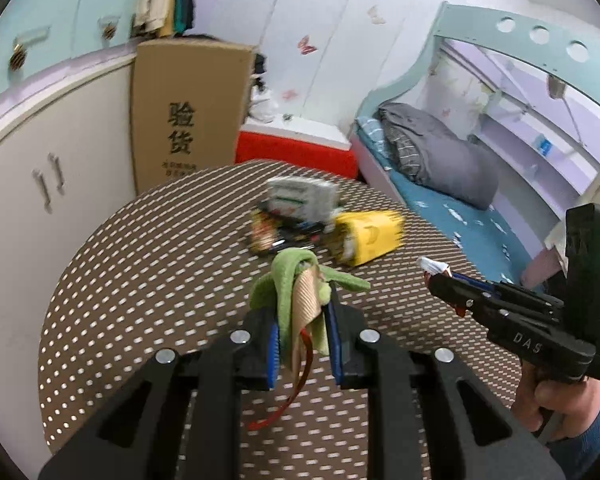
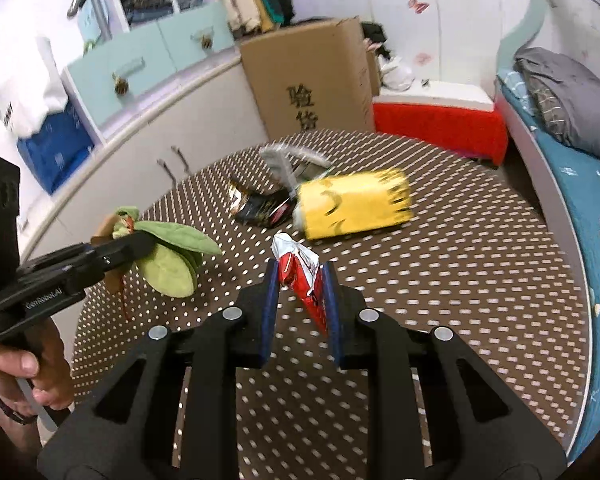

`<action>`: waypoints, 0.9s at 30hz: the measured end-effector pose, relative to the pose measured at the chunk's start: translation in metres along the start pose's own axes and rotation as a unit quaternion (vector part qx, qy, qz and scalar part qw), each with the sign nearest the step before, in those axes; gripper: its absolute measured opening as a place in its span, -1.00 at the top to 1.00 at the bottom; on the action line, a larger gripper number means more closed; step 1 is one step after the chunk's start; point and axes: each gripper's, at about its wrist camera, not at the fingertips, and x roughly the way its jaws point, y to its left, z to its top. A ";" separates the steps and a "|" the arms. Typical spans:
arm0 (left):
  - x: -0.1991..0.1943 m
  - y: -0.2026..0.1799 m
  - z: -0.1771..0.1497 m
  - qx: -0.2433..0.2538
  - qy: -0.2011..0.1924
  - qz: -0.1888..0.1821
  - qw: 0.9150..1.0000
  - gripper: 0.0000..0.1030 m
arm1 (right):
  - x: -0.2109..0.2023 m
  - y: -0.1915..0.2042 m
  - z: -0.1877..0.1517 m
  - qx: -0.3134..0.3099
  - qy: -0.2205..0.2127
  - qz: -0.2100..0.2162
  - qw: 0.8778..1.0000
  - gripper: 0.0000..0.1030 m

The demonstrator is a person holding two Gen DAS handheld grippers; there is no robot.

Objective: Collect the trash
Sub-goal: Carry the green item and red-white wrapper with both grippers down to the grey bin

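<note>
A round table (image 1: 148,264) under a brown cloth dotted white fills the middle of the room. At its far side, toward 12 o'clock, lie a yellow pack (image 2: 356,204), a black wrapper (image 2: 260,206) just left of it and touching, and a blurred white-and-green box (image 1: 300,198) behind them. Beyond the table stand a tall carton (image 1: 188,112) and a red bench (image 1: 296,152); cream cupboards (image 1: 48,168) curve round at 9 o'clock, and a bed (image 1: 452,208) with a grey pillow (image 1: 440,156) runs along 3 o'clock.

The left gripper (image 1: 302,330) hangs above the near half of the table, level, its blue pads pinching a green cloth flower (image 1: 296,296) with a tan ribbed strip; a red string dangles from it. In the right camera it reaches in from 9 o'clock with a hand (image 2: 28,372) round its grip.

The right gripper (image 2: 300,300) hangs beside it, well apart, fingers clamped on a red and silver wrapper (image 2: 302,276) that stands up between them, clear of the cloth. In the left camera it points in from 3 o'clock.
</note>
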 end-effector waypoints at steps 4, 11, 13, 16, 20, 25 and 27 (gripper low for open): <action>-0.005 -0.039 0.010 0.031 -0.009 -0.020 0.999 0.64 | -0.038 -0.024 0.003 0.020 -0.031 -0.003 0.999 0.58; -0.008 -0.118 0.025 0.088 -0.021 -0.063 0.994 0.64 | -0.116 -0.075 0.000 0.048 -0.096 -0.037 0.994 0.58; -0.007 -0.144 0.027 0.106 -0.022 -0.076 0.991 0.64 | -0.136 -0.092 -0.002 0.060 -0.113 -0.050 0.991 0.58; -0.004 -0.182 0.027 0.133 -0.021 -0.100 0.986 0.64 | -0.167 -0.118 -0.008 0.079 -0.137 -0.078 0.984 0.58; 0.002 -0.227 0.024 0.163 -0.015 -0.133 0.977 0.64 | -0.201 -0.154 -0.023 0.115 -0.157 -0.113 0.974 0.58; 0.020 -0.278 0.011 0.190 0.013 -0.169 0.967 0.64 | -0.231 -0.195 -0.051 0.163 -0.170 -0.148 0.961 0.58; 0.027 -0.291 0.006 0.194 0.025 -0.179 0.964 0.64 | -0.236 -0.210 -0.063 0.180 -0.167 -0.163 0.956 0.58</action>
